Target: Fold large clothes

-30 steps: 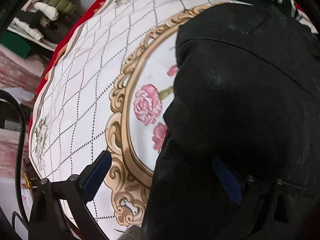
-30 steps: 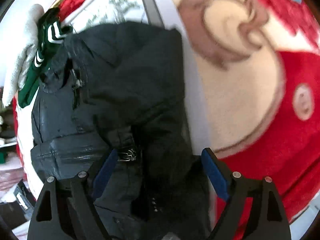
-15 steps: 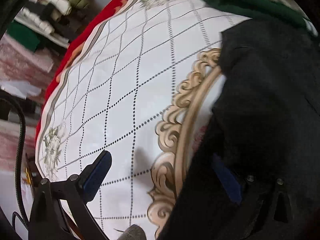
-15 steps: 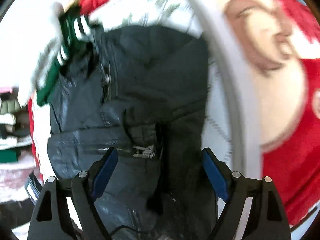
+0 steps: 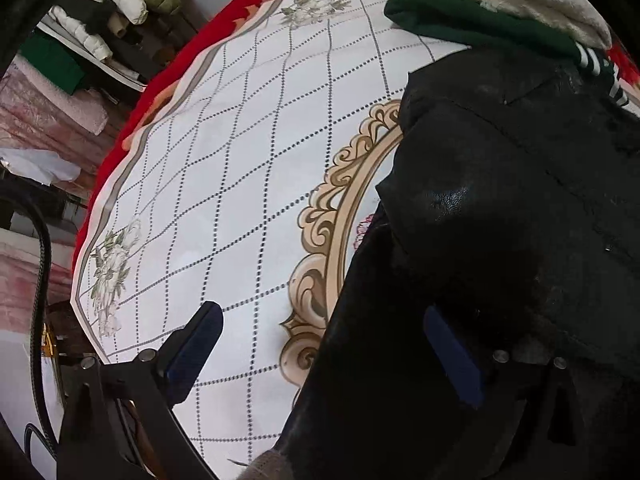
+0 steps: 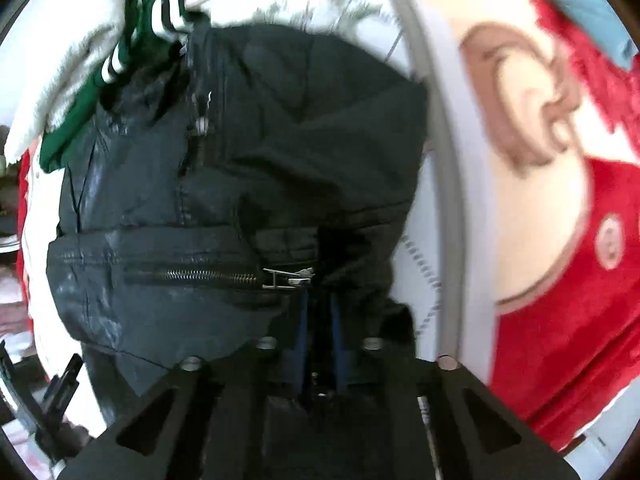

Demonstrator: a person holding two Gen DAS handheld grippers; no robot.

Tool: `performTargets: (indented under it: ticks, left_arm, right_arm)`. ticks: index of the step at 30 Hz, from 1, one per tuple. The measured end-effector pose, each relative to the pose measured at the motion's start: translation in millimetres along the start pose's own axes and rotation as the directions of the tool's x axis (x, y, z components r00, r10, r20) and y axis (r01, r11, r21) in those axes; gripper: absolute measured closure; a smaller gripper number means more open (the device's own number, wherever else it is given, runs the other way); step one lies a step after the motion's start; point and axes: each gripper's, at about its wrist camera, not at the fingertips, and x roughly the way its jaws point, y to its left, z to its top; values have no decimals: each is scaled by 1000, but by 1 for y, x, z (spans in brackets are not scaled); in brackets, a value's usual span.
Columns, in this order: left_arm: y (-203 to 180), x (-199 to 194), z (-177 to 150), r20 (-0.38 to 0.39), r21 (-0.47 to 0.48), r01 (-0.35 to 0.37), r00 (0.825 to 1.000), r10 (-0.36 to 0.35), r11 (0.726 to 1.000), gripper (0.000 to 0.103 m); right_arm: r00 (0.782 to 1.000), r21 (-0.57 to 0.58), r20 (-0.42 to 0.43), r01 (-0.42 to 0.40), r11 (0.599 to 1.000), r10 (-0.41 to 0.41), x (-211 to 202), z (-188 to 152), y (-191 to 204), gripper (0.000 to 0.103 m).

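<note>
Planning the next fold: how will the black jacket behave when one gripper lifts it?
The jacket will probably drape and sag rather than hold shape: it already lies in soft creases and overlapping flaps. Its shiny, leather-like surface suggests it may slip in the right gripper, shut on a thin fold. It looks bulky, with a metal zipper, so likely heavy.

Left gripper point(image 5: 324, 350) has its fingers spread wide; right gripper point(image 6: 319, 336) is pinched nearly closed on black fabric — blue pads point(image 6: 301, 332) almost meeting
</note>
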Motion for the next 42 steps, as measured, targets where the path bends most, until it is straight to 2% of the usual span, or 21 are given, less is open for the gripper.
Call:
performTargets:
  ticks: [5, 7, 9, 11, 13, 16, 19, 20, 21, 22, 23, 24, 26, 27, 28, 29, 30, 34, 37, 39, 42]
  left_arm:
    - [7, -8, -1, -6, -10, 3, 1000, -3, 1000, 0]
    - [7, -8, 3, -8, -16, 7, 1000, -8, 1000, 0]
    - [5, -10, 8, 1, -15, 8, 1000, -8, 1000, 0]
    - [0, -11, 14, 8, -8, 10, 1000, -10, 1000, 0]
    - [-1, -14, 19, 17, -11, 20, 1000, -20, 1000, 0]
    - [-5, -20, 23, 38, -7, 32, 999, -32, 999, 0]
    - [-10, -21, 24, 48, 5, 36, 998, -36, 999, 0]
    - [-12, -19, 25, 44, 9, 37, 998, -38, 999, 0]
    - [-15, -18, 25, 38, 12, 39, 999, -40, 999, 0]
    - [-16, -17, 26, 35, 13, 42, 998, -43, 999, 0]
    - [-18, -17, 27, 36, 15, 45, 998, -45, 999, 0]
    - [-19, -18, 28, 40, 19, 43, 998, -44, 999, 0]
    - [-22, -21, 29, 57, 31, 35, 998, -37, 999, 0]
    - [-23, -22, 30, 63, 36, 33, 997, -35, 999, 0]
    - [-24, -22, 31, 66, 38, 32, 997, -35, 999, 0]
    - [-25, -23, 31, 68, 39, 32, 997, -35, 999, 0]
    - [-25, -24, 32, 70, 41, 33, 997, -36, 999, 0]
    - [-25, -30, 34, 80, 46, 42, 996, -46, 998, 0]
    - [-22, -36, 37, 94, 45, 51, 994, -55, 998, 0]
    - [-21, -39, 40, 104, 45, 54, 993, -59, 998, 0]
    - [-22, -36, 46, 104, 46, 49, 993, -53, 998, 0]
  right_arm:
    - [990, 50, 136, -42, 998, 35, -44, -7, -15, 101]
    - [986, 64, 160, -55, 996, 44, -53, -7, -19, 101]
    - [988, 57, 144, -57, 997, 48, -52, -4, -19, 101]
    - [997, 70, 59, -45, 997, 40, -36, -1, -24, 100]
    - [995, 150, -4, -95, 984, 97, -28, 0, -43, 99]
    - [981, 240, 3, -188, 953, 193, -39, -6, -65, 97]
    - [954, 260, 35, -298, 918, 299, -49, -9, -71, 87]
    - [945, 250, 37, -324, 913, 325, -47, -8, -68, 77]
    - [944, 232, 31, -325, 917, 327, -41, -5, -64, 60]
    - [943, 217, 22, -329, 919, 333, -33, -2, -59, 51]
    - [943, 194, -4, -326, 925, 333, -20, 2, -52, 37]
    - [950, 177, -40, -299, 938, 311, -4, 5, -45, 36]
    - [968, 132, -75, -230, 964, 241, 16, 10, -31, 36]
    - [976, 113, -96, -186, 976, 197, 26, 11, -25, 41]
    - [984, 106, -91, -146, 984, 156, 28, 12, -21, 47]
    - [989, 100, -81, -114, 988, 122, 26, 11, -18, 63]
    - [995, 82, -61, -78, 994, 83, 22, 10, -15, 71]
    - [996, 70, 33, -80, 994, 78, -11, -2, -8, 75]
    - [988, 67, 104, -121, 990, 113, -45, -11, -2, 77]
    - [981, 48, 142, -139, 989, 131, -65, -11, 4, 96]
    - [978, 54, 155, -152, 987, 142, -77, -7, 2, 96]
